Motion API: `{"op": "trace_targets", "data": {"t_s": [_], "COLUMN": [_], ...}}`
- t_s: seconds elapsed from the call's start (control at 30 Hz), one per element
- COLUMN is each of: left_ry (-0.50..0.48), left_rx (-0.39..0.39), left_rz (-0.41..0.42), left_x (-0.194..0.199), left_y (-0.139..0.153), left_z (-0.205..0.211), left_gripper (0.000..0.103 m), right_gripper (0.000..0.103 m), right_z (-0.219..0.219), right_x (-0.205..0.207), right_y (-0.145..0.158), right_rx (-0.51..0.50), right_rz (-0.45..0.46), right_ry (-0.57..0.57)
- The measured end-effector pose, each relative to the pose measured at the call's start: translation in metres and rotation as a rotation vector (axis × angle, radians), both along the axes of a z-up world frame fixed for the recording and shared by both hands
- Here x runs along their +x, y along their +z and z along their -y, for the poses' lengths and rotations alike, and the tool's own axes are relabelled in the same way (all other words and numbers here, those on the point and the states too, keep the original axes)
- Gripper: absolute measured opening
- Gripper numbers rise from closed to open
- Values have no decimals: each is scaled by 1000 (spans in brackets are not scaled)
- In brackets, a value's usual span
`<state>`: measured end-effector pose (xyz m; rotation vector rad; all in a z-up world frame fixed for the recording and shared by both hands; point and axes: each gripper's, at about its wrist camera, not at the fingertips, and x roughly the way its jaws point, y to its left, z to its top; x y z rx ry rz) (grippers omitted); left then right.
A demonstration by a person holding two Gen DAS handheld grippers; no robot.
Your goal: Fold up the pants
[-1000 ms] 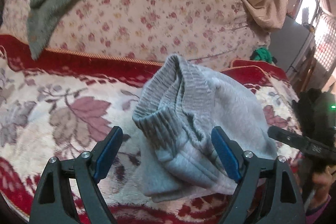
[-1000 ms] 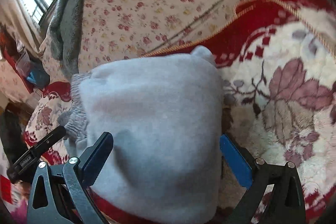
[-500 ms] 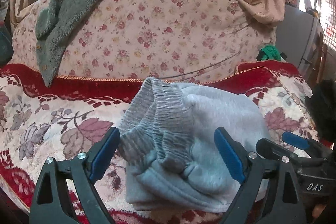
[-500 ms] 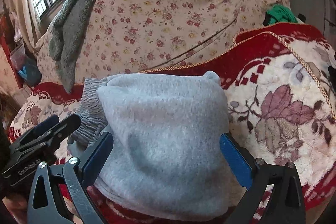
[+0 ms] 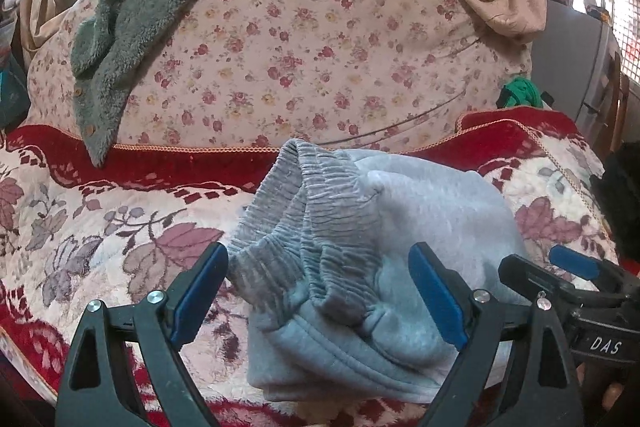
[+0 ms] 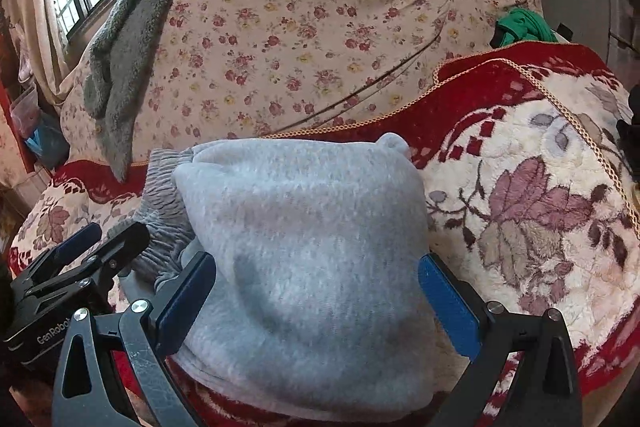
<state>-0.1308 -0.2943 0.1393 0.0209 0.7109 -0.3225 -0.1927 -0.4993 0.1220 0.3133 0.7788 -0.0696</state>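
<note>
"DAS" on right gripper (image 5: 576, 291); "GenRobo" on left gripper (image 6: 76, 259); folded pants (image 6: 312, 247)

The supporting surface is a sofa seat covered by a red-bordered plush blanket (image 5: 100, 239) with a cream field and leaf pattern, filling the lower half of both views. A folded bundle of grey pants (image 5: 360, 259) lies directly on the blanket at centre frame, its ribbed waistband (image 5: 304, 211) toward the left. A green cloth (image 5: 520, 95) sits at the blanket's upper right edge.
</note>
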Motion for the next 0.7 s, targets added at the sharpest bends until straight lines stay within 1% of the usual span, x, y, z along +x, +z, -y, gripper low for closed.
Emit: {"op": "trace_targets", "data": {"t_s": [0.1, 0.7], "left_ry": [2, -2], "left_rx": [6, 14], "left_rz": [8, -3], "left_x": [0, 1], "left_y": [-1, -4], "left_z": [-2, -5], "left_gripper": [91, 91], "right_gripper": [103, 103], "right_z": [0, -7], "right_x": [1, 7], "right_y": [-1, -5], "right_rx": [-1, 10], "right_rz": [-3, -15], "right_ry": [2, 18]}}
